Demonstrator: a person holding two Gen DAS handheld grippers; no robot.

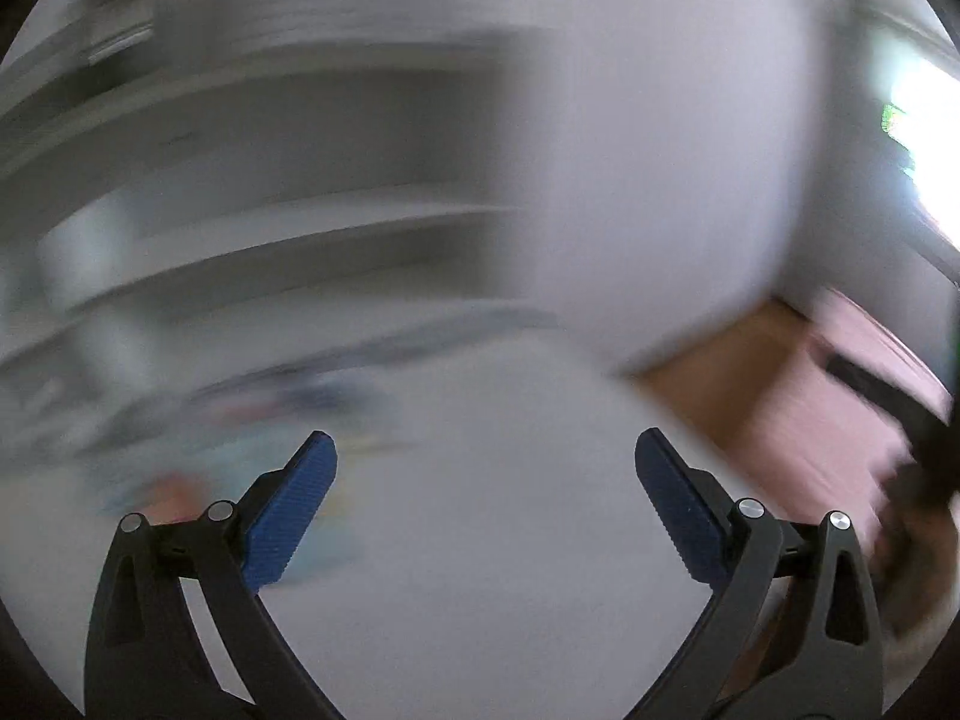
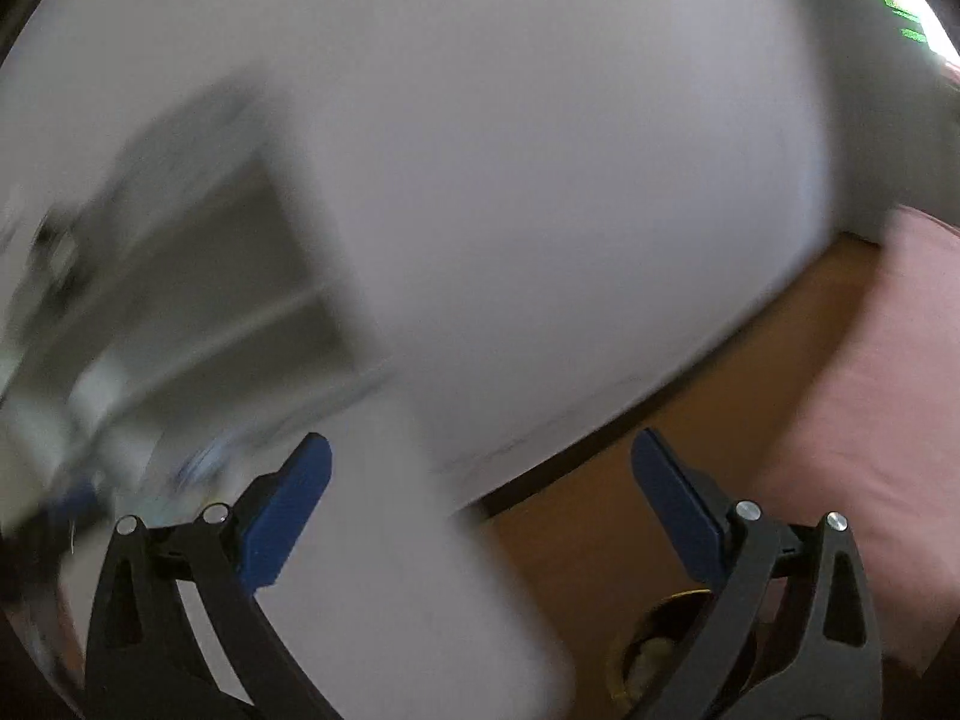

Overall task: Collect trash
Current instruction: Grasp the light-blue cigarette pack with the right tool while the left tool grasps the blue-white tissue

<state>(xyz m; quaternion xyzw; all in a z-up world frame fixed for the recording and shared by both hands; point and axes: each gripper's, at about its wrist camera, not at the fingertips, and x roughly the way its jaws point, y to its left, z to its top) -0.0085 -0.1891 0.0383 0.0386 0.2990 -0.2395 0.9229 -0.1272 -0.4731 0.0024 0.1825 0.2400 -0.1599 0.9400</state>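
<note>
Both views are heavily motion-blurred. My left gripper [image 1: 486, 456] is open and empty above a white tabletop [image 1: 480, 540]. Blurred coloured items [image 1: 252, 456], perhaps wrappers, lie on the table at the left, beside my left blue pad; I cannot tell what they are. My right gripper [image 2: 480, 456] is open and empty above the white table's edge [image 2: 420, 570]. A round dark container with a gold rim [image 2: 666, 654] shows low on the brown floor, partly behind my right finger.
A white wall [image 1: 660, 150] fills the upper right. Blurred grey shelves [image 1: 270, 180] stand at the left. Brown floor [image 2: 690, 420] and a pink surface [image 2: 870, 420] lie right of the table. A bright window [image 1: 924, 138] is at far right.
</note>
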